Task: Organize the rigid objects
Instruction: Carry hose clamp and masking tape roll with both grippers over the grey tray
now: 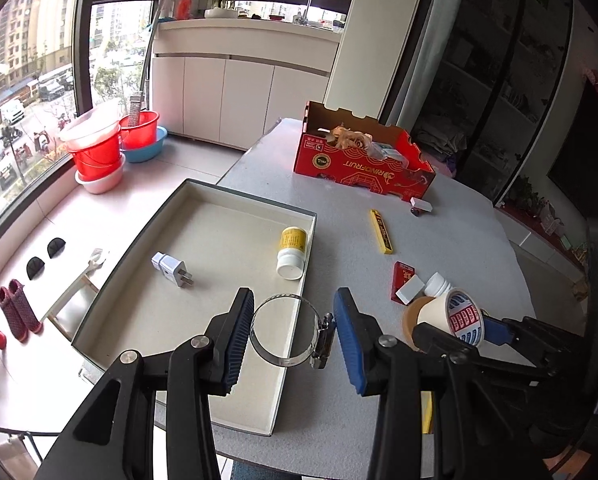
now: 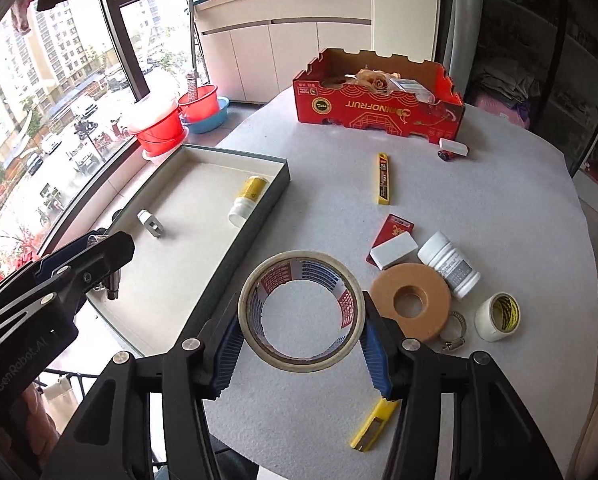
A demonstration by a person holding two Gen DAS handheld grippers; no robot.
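Lots half-hidden here. In the right wrist view the yellow utility knife (image 2: 373, 424) at the table's near edge has its tip tucked behind a gripper finger, and the small hose clamp (image 2: 455, 330) is partly under the foam ring (image 2: 411, 300). The left gripper (image 2: 99, 264) shows only side-on — its held thing is mostly blocked. Contents of the red box (image 1: 359, 160) are a jumble, can't tell. The left edge of the left wrist view is a blur.

Tray (image 1: 171, 216) floor mostly bare: only plug adapter (image 1: 171, 270), bottle (image 1: 292, 252); table's right side cluttered.
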